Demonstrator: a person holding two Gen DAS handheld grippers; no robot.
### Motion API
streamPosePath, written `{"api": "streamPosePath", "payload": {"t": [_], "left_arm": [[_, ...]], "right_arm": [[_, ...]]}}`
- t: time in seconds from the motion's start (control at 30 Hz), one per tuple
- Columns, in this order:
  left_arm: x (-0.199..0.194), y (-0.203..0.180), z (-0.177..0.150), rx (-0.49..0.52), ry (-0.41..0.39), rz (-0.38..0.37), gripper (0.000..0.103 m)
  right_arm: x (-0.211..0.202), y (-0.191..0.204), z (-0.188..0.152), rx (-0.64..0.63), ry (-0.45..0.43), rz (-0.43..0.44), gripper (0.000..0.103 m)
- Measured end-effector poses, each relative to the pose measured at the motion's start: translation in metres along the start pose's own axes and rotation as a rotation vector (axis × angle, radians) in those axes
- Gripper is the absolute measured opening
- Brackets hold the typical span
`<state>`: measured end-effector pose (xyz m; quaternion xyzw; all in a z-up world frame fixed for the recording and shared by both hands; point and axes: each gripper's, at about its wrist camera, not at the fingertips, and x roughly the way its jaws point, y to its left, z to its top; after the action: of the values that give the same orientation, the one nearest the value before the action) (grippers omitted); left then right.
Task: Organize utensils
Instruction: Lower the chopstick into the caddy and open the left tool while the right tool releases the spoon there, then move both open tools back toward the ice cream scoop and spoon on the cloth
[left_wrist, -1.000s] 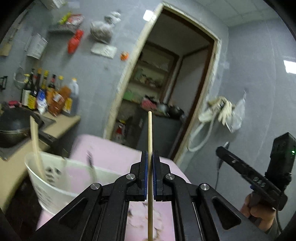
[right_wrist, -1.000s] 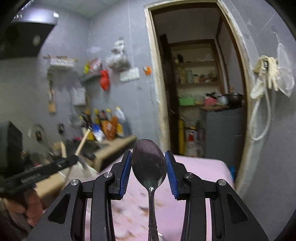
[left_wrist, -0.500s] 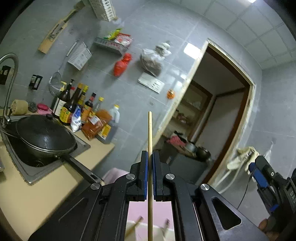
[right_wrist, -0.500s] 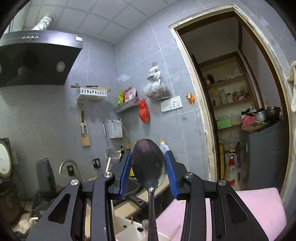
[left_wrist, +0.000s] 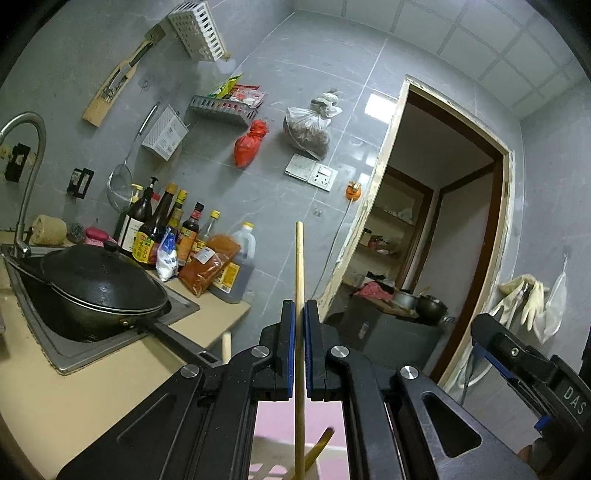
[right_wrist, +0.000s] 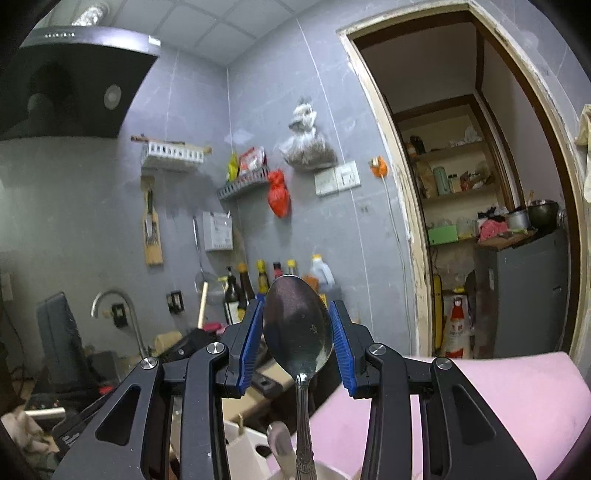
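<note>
My left gripper (left_wrist: 299, 314) is shut on a wooden chopstick (left_wrist: 299, 273) that stands upright between the blue pads, its lower end reaching down towards a white holder (left_wrist: 273, 458) on the pink surface. My right gripper (right_wrist: 296, 317) holds a metal spoon (right_wrist: 296, 328) upright, bowl up between the blue pads, handle pointing down to a white holder (right_wrist: 243, 443) with other utensils in it. The right gripper also shows at the right edge of the left wrist view (left_wrist: 517, 354).
A black wok (left_wrist: 99, 288) sits in the sink (left_wrist: 66, 354) on the beige counter, with sauce bottles (left_wrist: 173, 240) behind it and a tap (left_wrist: 26, 177) at the left. A doorway (left_wrist: 432, 240) opens at the right. The pink surface (right_wrist: 517, 398) lies below.
Both views have tilted upward: the wall, shelves and ceiling now fill the frames and the white holder has dropped to the bottom edge. Both grippers keep their hold.
</note>
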<state>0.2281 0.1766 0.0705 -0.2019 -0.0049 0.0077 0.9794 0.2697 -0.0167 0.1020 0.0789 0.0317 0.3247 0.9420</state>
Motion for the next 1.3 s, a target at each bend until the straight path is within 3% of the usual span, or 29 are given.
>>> {"api": "streamPosePath", "payload": {"t": [0.23,0.4,0.53,0.63,0.7,0.77,0.83,1.07,1.3], "left_arm": [[-0.010,-0.006,-0.018,0.081,0.039,-0.010,0.003],[-0.017,-0.012,-0.024,0.116,0.129,-0.016,0.007],[-0.026,-0.018,-0.026,0.119,0.164,-0.040,0.028],[-0.033,-0.026,-0.025,0.128,0.186,-0.049,0.029],[-0.036,-0.033,-0.023,0.141,0.202,-0.050,0.033],[-0.040,-0.041,-0.021,0.148,0.215,-0.060,0.045],[-0.044,-0.049,-0.020,0.157,0.217,-0.071,0.053],[-0.059,-0.085,-0.022,0.194,0.224,-0.121,0.077],[-0.061,-0.122,-0.040,0.228,0.280,-0.181,0.088]], "right_arm": [[-0.002,-0.005,-0.016,-0.006,0.066,-0.001,0.035],[-0.008,-0.006,-0.023,-0.012,0.109,0.012,0.036],[-0.013,-0.008,-0.022,0.000,0.121,0.015,0.041],[-0.024,-0.010,-0.018,0.007,0.110,0.014,0.052],[-0.031,-0.012,-0.014,0.009,0.103,0.007,0.053],[-0.038,-0.015,-0.010,0.008,0.105,-0.011,0.056],[-0.047,-0.020,-0.006,0.010,0.102,-0.030,0.065],[-0.092,-0.046,0.009,-0.018,0.077,-0.122,0.078],[-0.140,-0.078,0.011,-0.034,0.083,-0.229,0.100]]}}
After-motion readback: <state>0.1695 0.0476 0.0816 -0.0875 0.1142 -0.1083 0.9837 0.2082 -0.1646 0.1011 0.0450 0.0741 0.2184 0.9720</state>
